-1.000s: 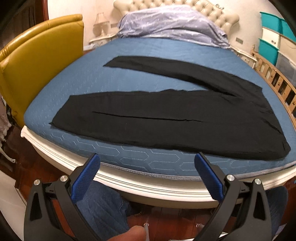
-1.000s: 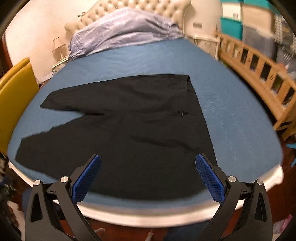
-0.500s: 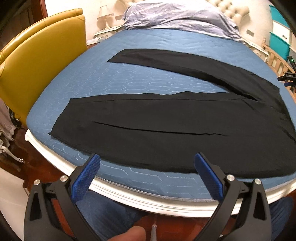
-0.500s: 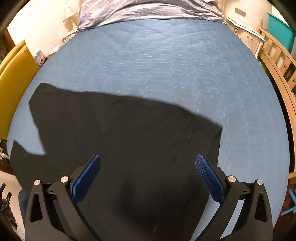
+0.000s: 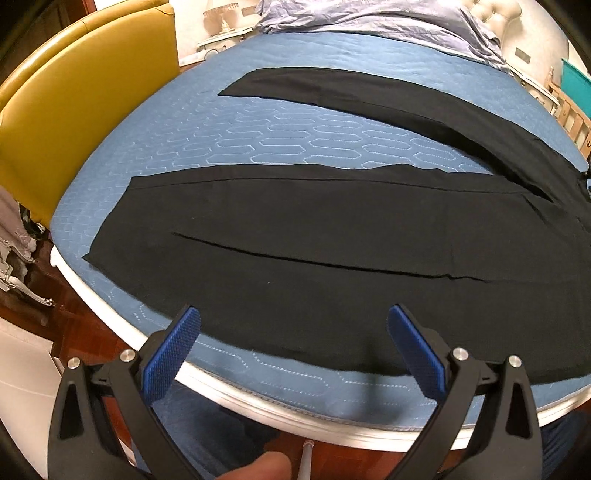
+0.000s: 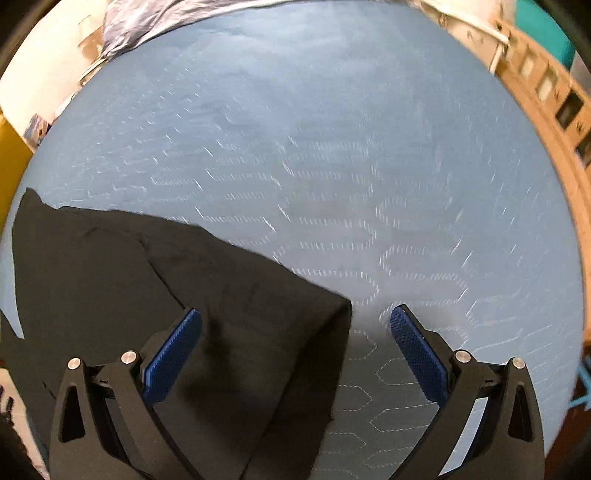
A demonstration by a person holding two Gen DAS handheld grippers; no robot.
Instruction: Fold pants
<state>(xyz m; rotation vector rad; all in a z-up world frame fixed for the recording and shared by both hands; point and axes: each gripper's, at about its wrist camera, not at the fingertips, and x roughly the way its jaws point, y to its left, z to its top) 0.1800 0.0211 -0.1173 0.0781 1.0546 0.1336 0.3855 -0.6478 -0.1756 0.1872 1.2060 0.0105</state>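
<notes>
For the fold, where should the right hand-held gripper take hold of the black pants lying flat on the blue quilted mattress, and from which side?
Probably the far waist corner of the black pants, approached from above. That corner lies flat on the blue quilted mattress with bare cover on two sides, so one finger can slide under its edge. The right hand-held gripper already straddles it, jaws closing, nothing pinched yet.

Warm indoor light, right-view motion blur

We see a bed (image 5: 236, 147) with a blue quilted cover and a white frame. Black pants (image 5: 332, 236) lie flat on it, legs spread toward the left. At the far end rests a crumpled lilac duvet (image 5: 369, 18).
</notes>
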